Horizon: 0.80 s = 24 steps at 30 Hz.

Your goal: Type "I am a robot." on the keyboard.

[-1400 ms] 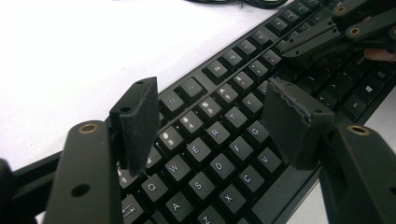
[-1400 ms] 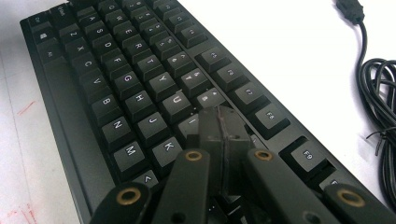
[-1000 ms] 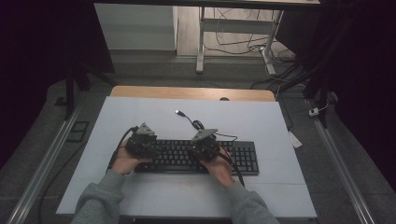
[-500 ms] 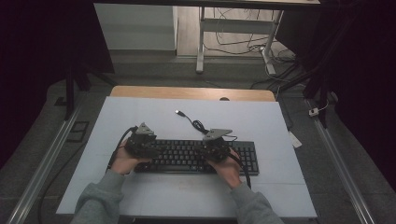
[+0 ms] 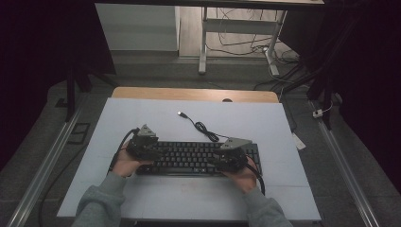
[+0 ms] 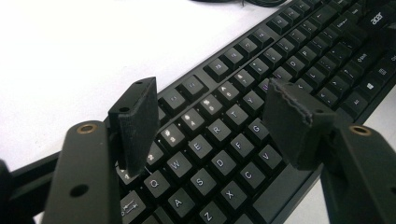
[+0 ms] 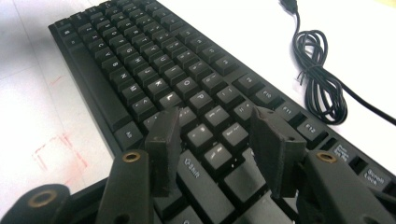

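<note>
Clearly the keyboard [image 5: 198, 158] is what we are working on: it lies flat and lengthwise across the near middle of the white surface [image 5: 142, 113], with its cable [image 5: 203, 127] trailing away toward 12 o'clock in a loose coil that ends in a USB plug [image 5: 181, 114].

Our left tongs [image 6: 210, 126] hang over the letter keys at the keyboard's 9 o'clock end, jaws standing wide apart with nothing between them. Our right tongs [image 7: 219, 149] sit low over the keys near the 3 o'clock end; their jaws have just been opening and now stand apart, the pads [image 7: 166, 140] straddling a few keys without pinching any.

We judge the keyboard to be a rigid plastic slab, light for its length and stiff enough to lift level by its 2 short ends. The keycaps are smooth, slightly glossy and loose on their stems, so they make a poor hold; a pinch there could slip or pop a cap. Better to take the solid frame edge at 9 and 3 o'clock, 1 pair of tongs at each end. The cable is soft and will drag behind, so we should allow for its pull.
</note>
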### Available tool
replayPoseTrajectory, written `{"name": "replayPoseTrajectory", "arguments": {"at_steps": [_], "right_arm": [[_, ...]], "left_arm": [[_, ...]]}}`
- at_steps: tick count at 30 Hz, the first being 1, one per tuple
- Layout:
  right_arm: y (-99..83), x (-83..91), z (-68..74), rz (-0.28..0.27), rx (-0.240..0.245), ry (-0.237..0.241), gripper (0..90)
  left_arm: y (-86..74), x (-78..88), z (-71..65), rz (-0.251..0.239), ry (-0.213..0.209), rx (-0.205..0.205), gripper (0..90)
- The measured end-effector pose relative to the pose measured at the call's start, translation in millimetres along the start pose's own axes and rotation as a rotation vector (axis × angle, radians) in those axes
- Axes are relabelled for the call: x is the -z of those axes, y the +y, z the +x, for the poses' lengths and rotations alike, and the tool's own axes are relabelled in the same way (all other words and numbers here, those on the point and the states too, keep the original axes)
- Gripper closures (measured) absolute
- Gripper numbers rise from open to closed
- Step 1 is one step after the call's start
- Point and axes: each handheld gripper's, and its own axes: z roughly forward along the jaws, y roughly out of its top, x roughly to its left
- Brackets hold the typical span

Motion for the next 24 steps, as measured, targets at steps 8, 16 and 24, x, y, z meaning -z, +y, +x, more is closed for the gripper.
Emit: {"name": "replayPoseTrajectory", "arguments": {"at_steps": [8,16,24], "right_arm": [[-5.8,6.3,3.2,-0.004,0.021,-0.001,51.8],[-6.3,4.3,2.7,0.007,0.028,0.003,51.5],[-5.7,4.4,2.0,0.003,0.024,-0.003,51.8]], "left_arm": [[-0.2,-1.2,-0.6,0.005,0.001,-0.003,35.8],[-0.6,-2.4,-1.3,0.011,0.002,-0.005,35.8],[-0.6,-2.0,-2.5,0.011,0.000,-0.008,35.8]]}}
